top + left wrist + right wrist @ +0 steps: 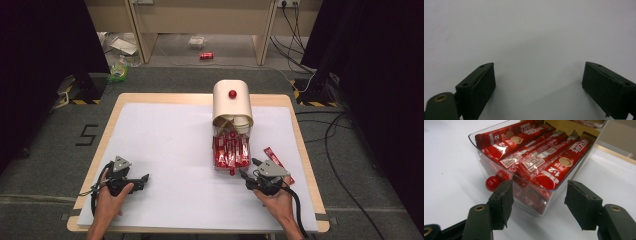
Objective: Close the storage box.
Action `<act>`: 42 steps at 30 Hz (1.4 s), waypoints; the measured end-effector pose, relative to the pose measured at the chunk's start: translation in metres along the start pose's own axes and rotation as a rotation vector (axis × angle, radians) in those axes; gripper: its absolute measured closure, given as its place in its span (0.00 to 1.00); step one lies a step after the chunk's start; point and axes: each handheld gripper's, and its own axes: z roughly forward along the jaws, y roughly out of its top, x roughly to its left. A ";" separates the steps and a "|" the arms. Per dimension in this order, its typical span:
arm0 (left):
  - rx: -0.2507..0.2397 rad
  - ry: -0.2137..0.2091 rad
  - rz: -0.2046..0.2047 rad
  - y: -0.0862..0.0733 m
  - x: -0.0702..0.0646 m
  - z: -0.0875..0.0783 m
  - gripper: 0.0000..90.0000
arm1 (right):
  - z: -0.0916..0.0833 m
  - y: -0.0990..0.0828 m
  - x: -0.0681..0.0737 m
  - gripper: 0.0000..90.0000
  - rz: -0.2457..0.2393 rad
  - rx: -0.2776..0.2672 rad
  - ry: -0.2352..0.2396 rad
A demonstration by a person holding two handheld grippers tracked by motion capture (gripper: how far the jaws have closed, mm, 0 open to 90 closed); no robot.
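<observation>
High view, table: a wooden table [295, 120] with a big white sheet [165, 150] on it.
High view, box: a cream box with a round top [232, 102] stands near the far edge, right of the middle. It has a red knob [232, 94].
High view, drawer: a clear drawer [230, 151] is pulled out of the box toward the person. It is full of red coffee sticks.
High view, loose stick: one red coffee stick [276, 161] lies on the sheet near the right edge, just beside the right gripper.
High view, left gripper: the left gripper [141, 178] rests near the front left corner, well apart from the drawer.
High view, right gripper: the right gripper [250, 169] sits just in front of the drawer.
Left gripper view: the jaws stand wide apart, with nothing but white sheet between them.
Right gripper view, drawer: the clear drawer [529, 170] is right ahead, packed with Nescafe sticks [549, 170]. A small red knob [492, 183] sticks out of its front.
Right gripper view, jaws: the jaws are apart and hold nothing. They are close to the drawer front but not touching it.
How far along: the drawer is already out and one stick looks taken out. I think the hand is lining up on the drawer, to take more or to push it in.
</observation>
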 end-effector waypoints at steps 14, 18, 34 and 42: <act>0.000 0.000 0.000 0.000 0.000 0.000 0.12 | 0.018 0.003 -0.012 0.41 0.074 -0.028 -0.037; 0.000 0.000 0.000 0.000 0.000 0.000 0.12 | 0.021 0.004 -0.014 0.40 0.072 -0.036 -0.047; 0.001 0.000 -0.001 0.000 0.000 0.000 0.12 | 0.030 0.009 -0.019 0.38 0.077 -0.025 -0.067; 0.001 0.000 -0.001 0.000 0.000 0.000 0.12 | 0.034 0.010 -0.021 0.38 0.083 -0.027 -0.083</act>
